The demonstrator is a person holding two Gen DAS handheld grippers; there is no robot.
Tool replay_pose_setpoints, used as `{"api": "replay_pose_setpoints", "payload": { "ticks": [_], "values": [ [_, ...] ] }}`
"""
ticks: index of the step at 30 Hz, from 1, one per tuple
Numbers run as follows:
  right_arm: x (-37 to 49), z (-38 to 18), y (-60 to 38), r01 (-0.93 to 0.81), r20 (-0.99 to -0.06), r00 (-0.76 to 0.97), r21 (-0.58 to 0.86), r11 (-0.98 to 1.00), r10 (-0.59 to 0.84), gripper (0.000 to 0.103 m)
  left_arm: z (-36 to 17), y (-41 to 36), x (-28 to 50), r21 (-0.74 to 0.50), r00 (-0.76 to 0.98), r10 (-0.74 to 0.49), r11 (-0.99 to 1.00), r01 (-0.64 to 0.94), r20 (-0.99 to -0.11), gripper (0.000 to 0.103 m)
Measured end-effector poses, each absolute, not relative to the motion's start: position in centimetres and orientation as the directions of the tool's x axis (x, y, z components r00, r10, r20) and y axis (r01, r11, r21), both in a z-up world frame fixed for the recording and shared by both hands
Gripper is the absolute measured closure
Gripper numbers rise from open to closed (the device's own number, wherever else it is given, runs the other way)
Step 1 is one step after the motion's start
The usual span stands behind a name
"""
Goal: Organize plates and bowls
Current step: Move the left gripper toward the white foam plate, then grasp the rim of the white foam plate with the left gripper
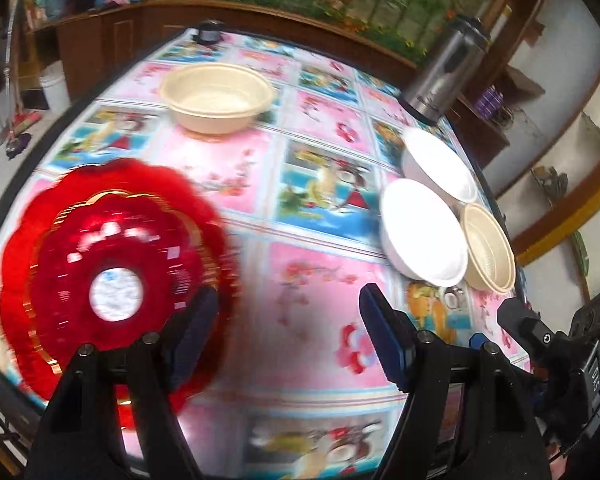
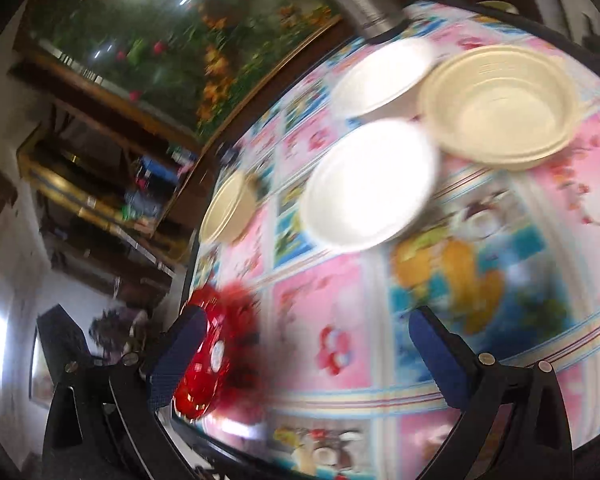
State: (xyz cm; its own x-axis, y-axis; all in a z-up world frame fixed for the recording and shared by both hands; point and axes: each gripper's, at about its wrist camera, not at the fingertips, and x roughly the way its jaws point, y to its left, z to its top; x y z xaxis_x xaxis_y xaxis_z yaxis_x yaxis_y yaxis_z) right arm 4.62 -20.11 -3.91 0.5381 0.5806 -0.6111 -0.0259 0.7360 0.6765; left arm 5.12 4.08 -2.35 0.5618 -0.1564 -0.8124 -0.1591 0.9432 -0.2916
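Note:
In the left wrist view a red scalloped plate (image 1: 112, 264) lies on the table at the left, blurred. My left gripper (image 1: 288, 336) is open and empty, its left finger over the plate's right rim. A cream bowl (image 1: 218, 96) sits at the far middle. Two white bowls (image 1: 422, 232) (image 1: 440, 164) and a cream bowl (image 1: 488, 248) cluster at the right. My right gripper (image 2: 308, 356) is open and empty above the table; the white bowls (image 2: 370, 184) (image 2: 384, 76), cream bowl (image 2: 500, 108) and red plate (image 2: 216, 356) show there.
The round table has a pink and blue picture cloth (image 1: 300, 200). A steel thermos (image 1: 446, 68) stands at the far right edge. A small dark object (image 1: 208, 32) sits at the far edge. Wooden cabinets and shelves surround the table. The right gripper's body (image 1: 540, 332) shows at the right.

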Motion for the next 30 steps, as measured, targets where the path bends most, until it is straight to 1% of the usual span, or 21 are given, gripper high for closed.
{"api": "replay_pose_setpoints", "payload": {
  "ticks": [4, 11, 16, 19, 21, 24, 30],
  "values": [
    [6.0, -4.1, -22.7, 0.031, -0.607, 0.561, 0.695, 0.718, 0.564, 0.001, -2.5, 2.0, 7.3, -0.311, 0.545, -0.192, 0.941, -0.135, -0.816, 0.03],
    [8.5, -4.0, -24.5, 0.069, -0.6, 0.584, 0.708, 0.703, 0.547, 0.001, -3.5, -0.7, 11.1, -0.33, 0.522, -0.22, 0.935, -0.127, -0.824, 0.03],
    [10.3, -4.9, -25.7, 0.097, -0.597, 0.577, 0.728, 0.679, 0.557, 0.002, -4.4, -2.0, 13.0, -0.312, 0.511, -0.202, 0.94, -0.137, -0.835, 0.03],
    [11.6, -5.5, -25.8, 0.111, -0.606, 0.575, 0.723, 0.682, 0.55, 0.007, -5.0, -2.6, 13.9, -0.303, 0.502, -0.198, 0.943, -0.136, -0.842, 0.03],
    [11.9, -5.8, -26.0, 0.119, -0.612, 0.576, 0.719, 0.685, 0.542, 0.017, -5.4, -2.8, 14.3, -0.304, 0.499, -0.198, 0.942, -0.14, -0.844, 0.03],
    [12.8, -6.4, -25.9, 0.135, -0.635, 0.56, 0.704, 0.697, 0.532, 0.026, -5.9, -3.1, 15.0, -0.292, 0.496, -0.185, 0.945, -0.148, -0.849, 0.03],
    [14.0, -7.6, -25.4, 0.16, -0.672, 0.536, 0.676, 0.72, 0.512, 0.036, -7.0, -3.6, 15.7, -0.278, 0.477, -0.175, 0.948, -0.154, -0.861, 0.03]
  ]
}}
